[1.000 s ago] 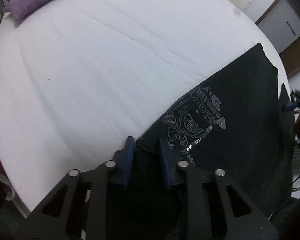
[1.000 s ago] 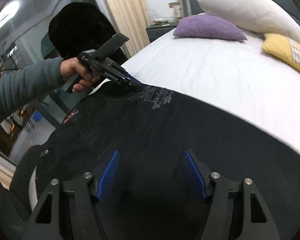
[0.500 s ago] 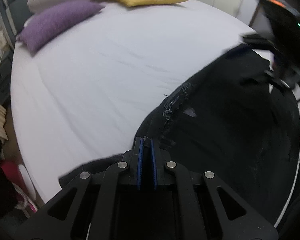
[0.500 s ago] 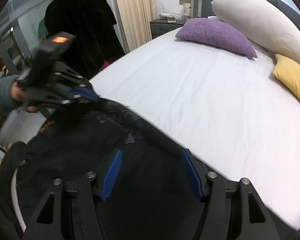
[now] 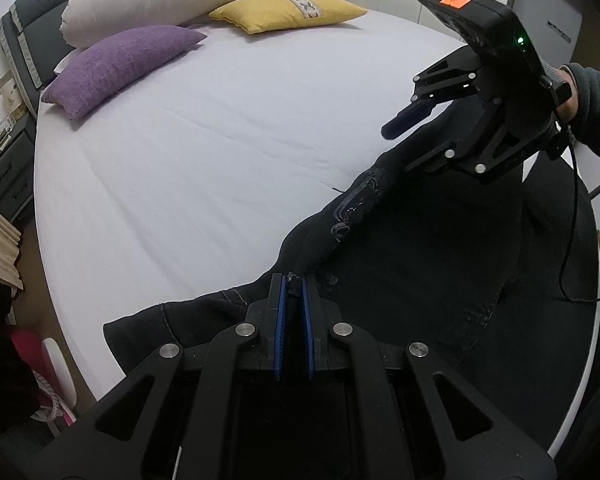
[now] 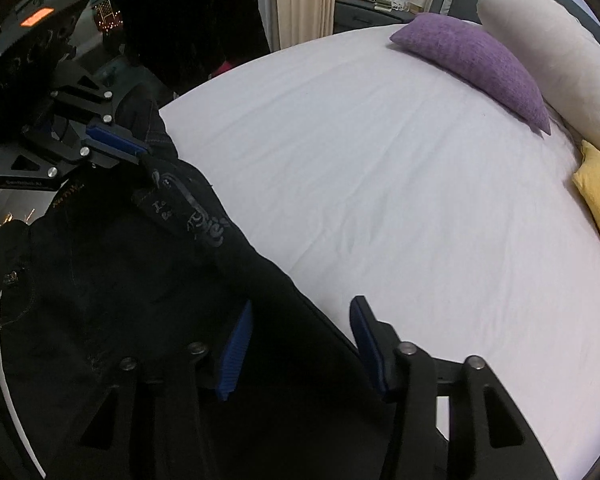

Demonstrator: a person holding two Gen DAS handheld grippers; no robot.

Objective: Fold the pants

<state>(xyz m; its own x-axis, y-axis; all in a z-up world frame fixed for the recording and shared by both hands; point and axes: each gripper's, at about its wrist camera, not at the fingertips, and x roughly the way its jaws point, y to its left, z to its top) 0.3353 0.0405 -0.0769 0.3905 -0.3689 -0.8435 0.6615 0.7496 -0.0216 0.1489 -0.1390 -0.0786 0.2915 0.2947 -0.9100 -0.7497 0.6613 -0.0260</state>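
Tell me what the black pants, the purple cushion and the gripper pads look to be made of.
Black pants: likely denim, matte; visible contrast stitching along the seams and a pale printed design.
Purple cushion: coarse woven fabric, perhaps chenille or linen-like; its surface looks nubbly and flecked.
Pads of the right gripper: blue, ribbed, probably rubber or soft plastic; the grooves show clearly.

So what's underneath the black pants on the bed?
The pants lie on the white sheet, which shows all along their edge. Whatever lies beneath the dark cloth itself is covered, so I cannot tell if anything else is there.
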